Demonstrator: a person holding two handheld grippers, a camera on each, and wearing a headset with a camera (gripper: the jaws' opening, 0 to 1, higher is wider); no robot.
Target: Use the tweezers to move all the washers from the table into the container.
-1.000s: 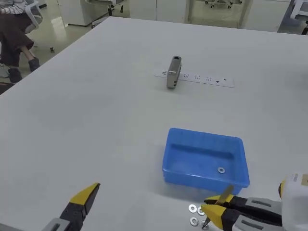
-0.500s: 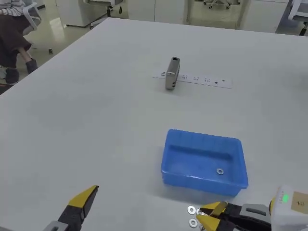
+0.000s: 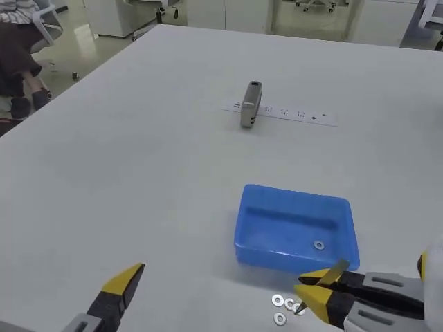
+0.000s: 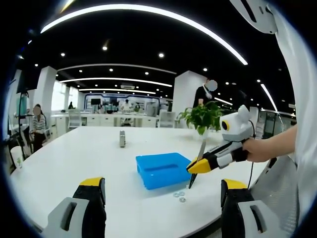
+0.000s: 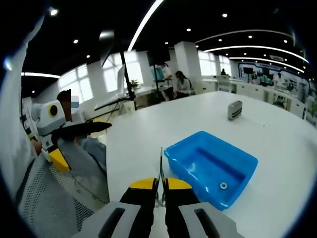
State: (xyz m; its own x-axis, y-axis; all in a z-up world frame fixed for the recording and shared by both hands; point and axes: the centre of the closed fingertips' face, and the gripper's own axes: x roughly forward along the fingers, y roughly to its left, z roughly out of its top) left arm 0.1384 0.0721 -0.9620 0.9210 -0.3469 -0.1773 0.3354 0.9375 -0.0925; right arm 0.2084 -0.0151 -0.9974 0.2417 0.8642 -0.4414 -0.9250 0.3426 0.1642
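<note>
the right tongs [image 3: 313,290], clamped on the tweezers [image 5: 161,171], hover just right of the loose washers [image 3: 279,301], tweezer tip angled toward them; the left tongs [image 4: 162,183] gape, well apart.

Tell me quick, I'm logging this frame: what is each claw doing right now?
Left claw: open, empty.
Right claw: shut on the tweezers.

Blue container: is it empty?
No, one washer lies on the floor of the blue container in the head view.
</note>
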